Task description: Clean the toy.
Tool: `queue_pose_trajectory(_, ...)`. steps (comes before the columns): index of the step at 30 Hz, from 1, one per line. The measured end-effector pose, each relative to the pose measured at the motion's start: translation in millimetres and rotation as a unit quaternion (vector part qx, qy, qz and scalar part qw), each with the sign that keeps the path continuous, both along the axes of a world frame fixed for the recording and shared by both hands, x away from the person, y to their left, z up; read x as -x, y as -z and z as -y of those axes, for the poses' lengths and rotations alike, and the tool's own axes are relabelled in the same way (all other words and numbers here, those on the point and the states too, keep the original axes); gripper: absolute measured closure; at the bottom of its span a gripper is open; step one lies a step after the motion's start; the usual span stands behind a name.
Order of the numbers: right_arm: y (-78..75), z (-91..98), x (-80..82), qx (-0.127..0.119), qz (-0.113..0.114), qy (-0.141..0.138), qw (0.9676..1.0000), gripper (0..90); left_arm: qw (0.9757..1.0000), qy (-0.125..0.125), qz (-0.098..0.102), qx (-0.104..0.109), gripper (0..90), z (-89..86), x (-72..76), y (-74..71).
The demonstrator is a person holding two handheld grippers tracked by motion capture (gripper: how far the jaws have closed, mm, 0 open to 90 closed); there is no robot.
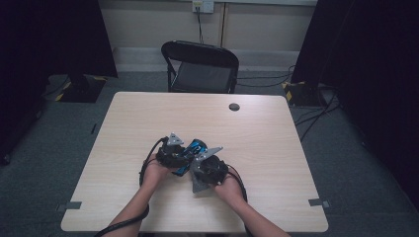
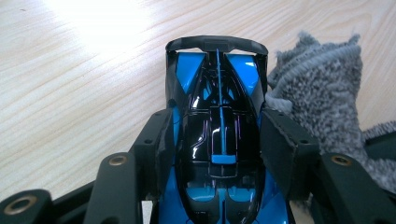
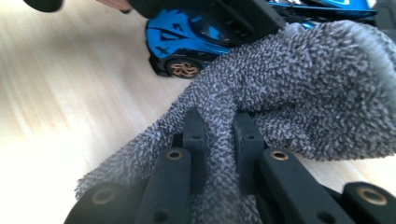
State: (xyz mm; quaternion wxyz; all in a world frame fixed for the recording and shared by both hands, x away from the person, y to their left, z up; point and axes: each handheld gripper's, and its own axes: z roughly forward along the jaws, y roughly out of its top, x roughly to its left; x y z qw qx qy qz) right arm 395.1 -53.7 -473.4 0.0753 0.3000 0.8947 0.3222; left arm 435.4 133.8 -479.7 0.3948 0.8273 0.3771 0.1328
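Toy car (image 2: 219, 135) sits clamped in our left gripper (image 2: 217, 140); our right gripper (image 3: 219, 140) pinches a grey cloth (image 3: 299, 93) at its three o'clock.

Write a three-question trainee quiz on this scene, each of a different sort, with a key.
1. True or false: the left gripper grips the toy car by its sides.
2. What does the right gripper pinch? A) a sponge B) a grey cloth C) a cable
3. Fill in: the car's body is black and ____.

Key:
1. True; its jaws press on both sides of the car.
2. B, the grey cloth, bunched next to the car.
3. Blue.
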Motion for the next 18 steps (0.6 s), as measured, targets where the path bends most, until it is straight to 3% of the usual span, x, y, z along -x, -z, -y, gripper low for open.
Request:
queue_pose_trajectory(8,0.6,-2.8,5.2,-0.016,-0.015,0.002,0.9998,79.0,1.0,0.0,-0.003,-0.001,46.2,0.8,-0.8,-0.4)
queue_pose_trajectory(18,0.2,-7.6,9.5,-0.008,-0.01,-0.01,0.9999,79.0,1.0,-0.002,0.0,0.004,46.2,0.4,-0.1,0.6)
